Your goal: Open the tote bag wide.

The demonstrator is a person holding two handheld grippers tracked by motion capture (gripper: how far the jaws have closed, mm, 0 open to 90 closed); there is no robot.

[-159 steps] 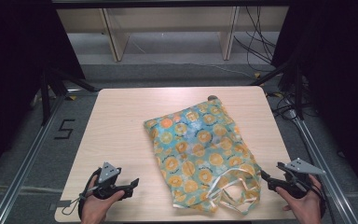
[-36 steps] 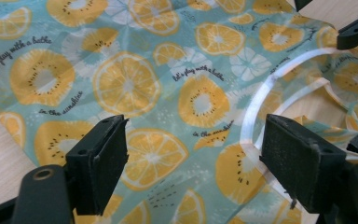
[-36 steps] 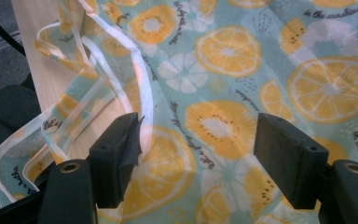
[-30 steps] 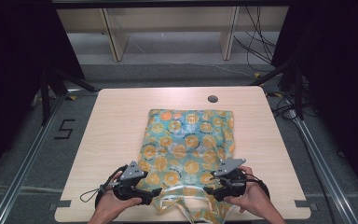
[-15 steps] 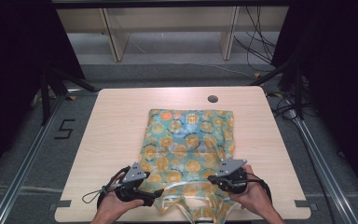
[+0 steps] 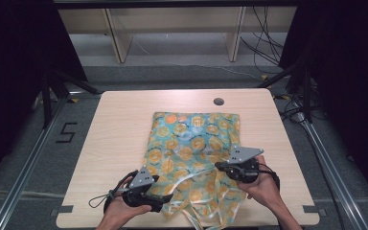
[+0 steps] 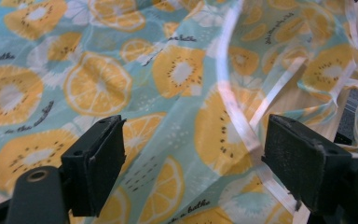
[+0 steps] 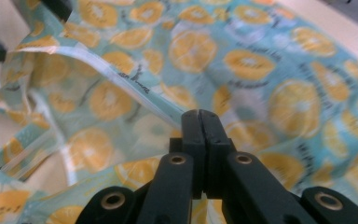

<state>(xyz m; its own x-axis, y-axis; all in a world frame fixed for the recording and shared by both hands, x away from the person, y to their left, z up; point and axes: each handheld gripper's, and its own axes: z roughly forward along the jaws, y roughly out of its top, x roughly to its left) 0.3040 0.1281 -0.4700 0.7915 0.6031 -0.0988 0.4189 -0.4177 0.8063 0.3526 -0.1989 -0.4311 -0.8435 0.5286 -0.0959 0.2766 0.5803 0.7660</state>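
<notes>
Left gripper (image 6: 159, 203) at 7 o'clock of high view, held in left hand (image 6: 120, 211), jaws wide apart, pointing toward 3 o'clock. Right gripper (image 6: 219, 166) at 5 o'clock, held in right hand (image 6: 261, 184), jaws just closing, now pressed together, pointing toward 9 o'clock. Both forearms enter from 6 o'clock.

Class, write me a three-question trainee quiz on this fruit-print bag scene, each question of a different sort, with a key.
1. True or false: the right hand-held gripper is shut on the bag's edge.
2. The left hand-held gripper has its jaws: A open, B shut.
3. What fruit pattern covers the bag?

Key: 1 true; 2 A; 3 citrus slices, yellow and orange on blue-green.
</notes>
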